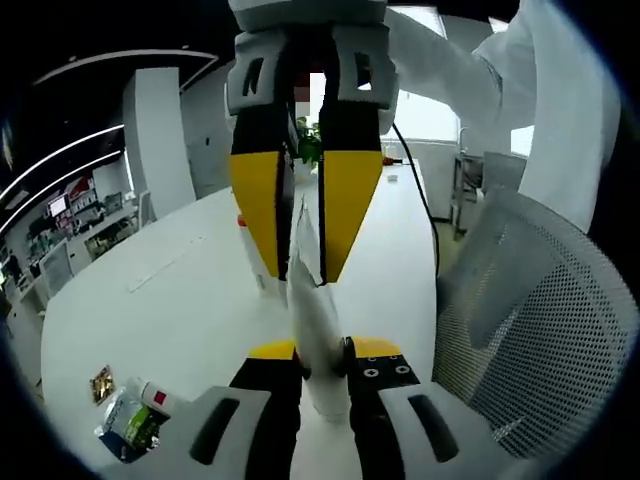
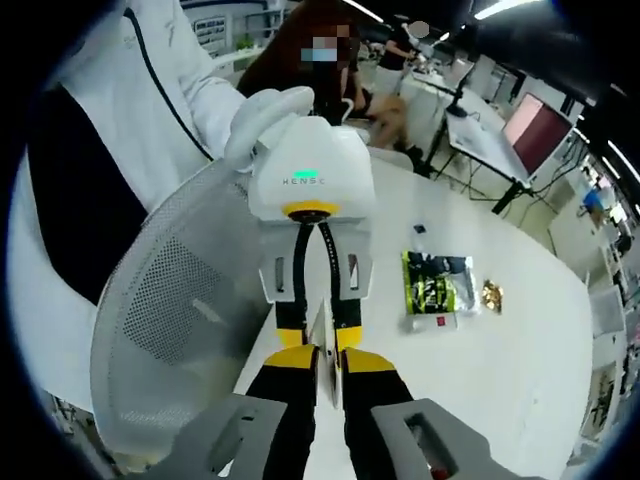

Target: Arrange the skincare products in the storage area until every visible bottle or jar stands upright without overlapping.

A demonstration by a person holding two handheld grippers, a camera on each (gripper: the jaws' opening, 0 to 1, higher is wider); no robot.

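While both grippers, left (image 1: pixel 322 352) and right (image 2: pixel 322 352), pinch one white tube (image 1: pixel 312 310), a clear bag (image 2: pixel 438 290) lies nearby, maybe holding bottles.

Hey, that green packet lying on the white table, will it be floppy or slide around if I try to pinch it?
The green packet lies flat and looks crinkled, so it's probably soft, light and floppy when lifted. Its shiny-looking film on the smooth table may let it slide if pushed. Being flat, it shouldn't roll.
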